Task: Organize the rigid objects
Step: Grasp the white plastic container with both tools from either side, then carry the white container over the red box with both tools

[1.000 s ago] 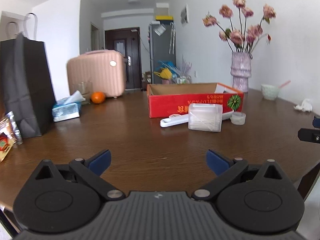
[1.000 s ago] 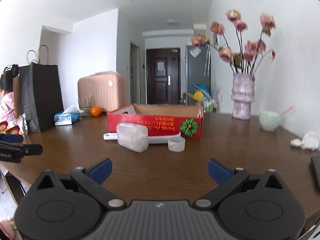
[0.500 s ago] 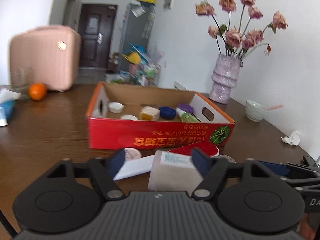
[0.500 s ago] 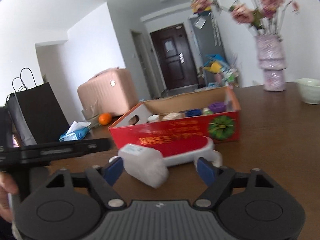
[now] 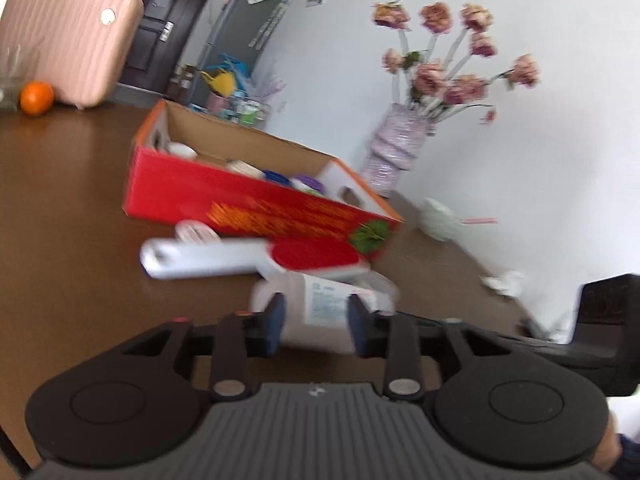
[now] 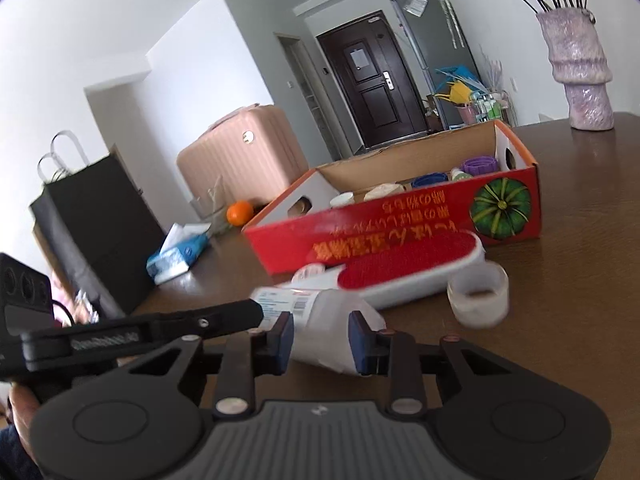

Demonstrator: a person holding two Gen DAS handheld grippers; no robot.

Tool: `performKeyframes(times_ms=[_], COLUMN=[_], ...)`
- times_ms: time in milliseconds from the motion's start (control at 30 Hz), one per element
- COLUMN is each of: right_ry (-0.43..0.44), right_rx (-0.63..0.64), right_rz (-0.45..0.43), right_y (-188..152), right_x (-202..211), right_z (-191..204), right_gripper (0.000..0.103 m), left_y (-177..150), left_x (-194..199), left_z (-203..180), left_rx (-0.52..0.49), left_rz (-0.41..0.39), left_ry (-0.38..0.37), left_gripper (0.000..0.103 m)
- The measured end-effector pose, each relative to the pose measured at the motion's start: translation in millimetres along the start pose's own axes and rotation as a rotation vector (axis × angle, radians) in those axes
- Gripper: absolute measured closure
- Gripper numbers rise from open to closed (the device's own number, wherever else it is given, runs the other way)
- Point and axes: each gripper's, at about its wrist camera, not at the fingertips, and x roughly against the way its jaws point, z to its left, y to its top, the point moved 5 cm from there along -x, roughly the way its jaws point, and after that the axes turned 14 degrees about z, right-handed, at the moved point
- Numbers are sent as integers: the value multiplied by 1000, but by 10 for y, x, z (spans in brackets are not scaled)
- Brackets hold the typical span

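Note:
A translucent white plastic box (image 5: 324,300) with a printed label lies on the brown table, in front of a red cardboard box (image 5: 248,204). My left gripper (image 5: 316,320) is closed on one end of it. My right gripper (image 6: 320,336) is closed on the other end (image 6: 332,320). Behind it lie a white lint brush with a red pad (image 6: 404,268) and a small clear round cup (image 6: 478,294). The red box (image 6: 400,224) holds several small lids and jars.
A pink suitcase (image 6: 240,152), an orange (image 6: 240,213), a tissue pack (image 6: 176,256) and a black paper bag (image 6: 100,220) stand at the left. A purple vase with flowers (image 5: 394,152), a white bowl (image 5: 440,220) and crumpled tissue (image 5: 504,282) are at the right.
Both grippers have moved in from the table's near edge to the plastic box and narrowed from wide open onto its two ends. Both views have tilted.

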Motion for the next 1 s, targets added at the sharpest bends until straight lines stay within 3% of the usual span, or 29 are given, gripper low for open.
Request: performKeyframes(times_ms=[33, 233, 367, 533, 600, 633, 700, 800, 1000], right_ry=[-13, -27, -40, -60, -48, -23, 40, -26, -31], right_rx=[17, -4, -24, -84, -114, -132, -177, -131, -127], right_rz=[6, 18, 1, -13, -3, 10, 19, 14, 1], right_y=[-72, -329, -332, -183, -134, -122, -141, -216, -550], right_x=[48, 206, 267, 156, 72, 19, -8, 160, 511], right_z=[25, 16, -11, -107, -156, -171, -167, -26, 149], right_gripper=[73, 71, 69, 62, 64, 70, 74, 87, 88], left_y=[-87, -302, -254, -150, -144, -151, -191, -316, -585], left_x=[20, 96, 101, -39, -127, -143, -110, 38, 300], left_z=[-53, -183, -73, 88, 144, 142, 84, -94, -297], left_rx=[-10, -51, -19, 63, 113, 130, 119, 43, 55], left_rz=[-4, 1, 12, 40, 53, 54, 46, 37, 5], left_ry=[-13, 43, 110, 79, 44, 6, 16, 54, 63], left_gripper=[55, 55, 54, 55, 58, 66, 67, 72, 73])
